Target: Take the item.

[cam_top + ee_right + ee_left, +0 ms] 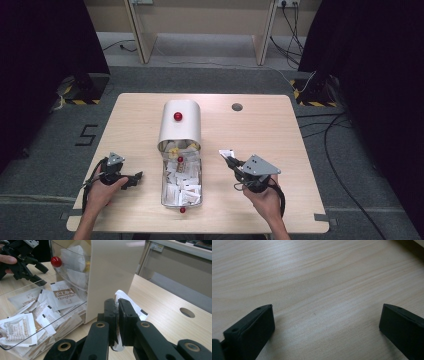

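A cream dispenser box (179,123) with a red knob (178,116) stands mid-table; its clear drawer (182,182) is pulled out toward me and holds several white sachets (61,296). My right gripper (229,158) sits right of the drawer, shut on one white sachet (126,300) pinched between its black jaws. My left gripper (136,177) rests left of the drawer, held in a hand, its jaws spread wide over bare wood (324,297) with nothing between them.
A round cable hole (237,107) lies at the table's far right. A small red knob (182,210) marks the drawer's near end, close to the table's front edge. Black curtains and floor cables flank the table.
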Demonstrator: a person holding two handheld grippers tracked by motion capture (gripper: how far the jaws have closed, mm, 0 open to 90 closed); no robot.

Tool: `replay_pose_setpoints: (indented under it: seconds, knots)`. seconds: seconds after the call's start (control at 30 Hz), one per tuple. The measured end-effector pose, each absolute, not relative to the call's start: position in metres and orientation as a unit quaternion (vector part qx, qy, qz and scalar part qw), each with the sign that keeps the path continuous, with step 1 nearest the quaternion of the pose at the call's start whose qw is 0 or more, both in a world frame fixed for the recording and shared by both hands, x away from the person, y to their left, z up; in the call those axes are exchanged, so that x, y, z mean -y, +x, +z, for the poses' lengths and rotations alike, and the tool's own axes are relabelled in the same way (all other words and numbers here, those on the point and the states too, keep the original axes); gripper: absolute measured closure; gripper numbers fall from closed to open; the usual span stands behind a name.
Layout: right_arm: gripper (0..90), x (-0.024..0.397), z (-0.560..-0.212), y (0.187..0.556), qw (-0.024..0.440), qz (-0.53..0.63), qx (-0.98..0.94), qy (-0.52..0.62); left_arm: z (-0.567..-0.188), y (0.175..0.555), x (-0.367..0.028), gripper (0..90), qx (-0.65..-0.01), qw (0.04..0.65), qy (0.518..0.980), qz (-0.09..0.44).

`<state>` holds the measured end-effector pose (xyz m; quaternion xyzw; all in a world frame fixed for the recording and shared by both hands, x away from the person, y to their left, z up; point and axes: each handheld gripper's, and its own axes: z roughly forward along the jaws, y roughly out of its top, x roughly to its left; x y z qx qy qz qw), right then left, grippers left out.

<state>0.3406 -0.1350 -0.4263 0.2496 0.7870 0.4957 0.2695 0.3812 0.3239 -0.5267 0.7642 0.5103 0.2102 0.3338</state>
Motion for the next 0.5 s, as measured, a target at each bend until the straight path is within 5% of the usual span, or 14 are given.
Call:
replay_pose_setpoints:
  seconds: [0.5]
  knots:
    - [85.9, 0.151, -0.432, 0.350, 0.273, 0.488, -0.781, 0.278, -0.527, 0.381, -0.324, 0.0, -0.510, 0.334, 0.764, 0.210]
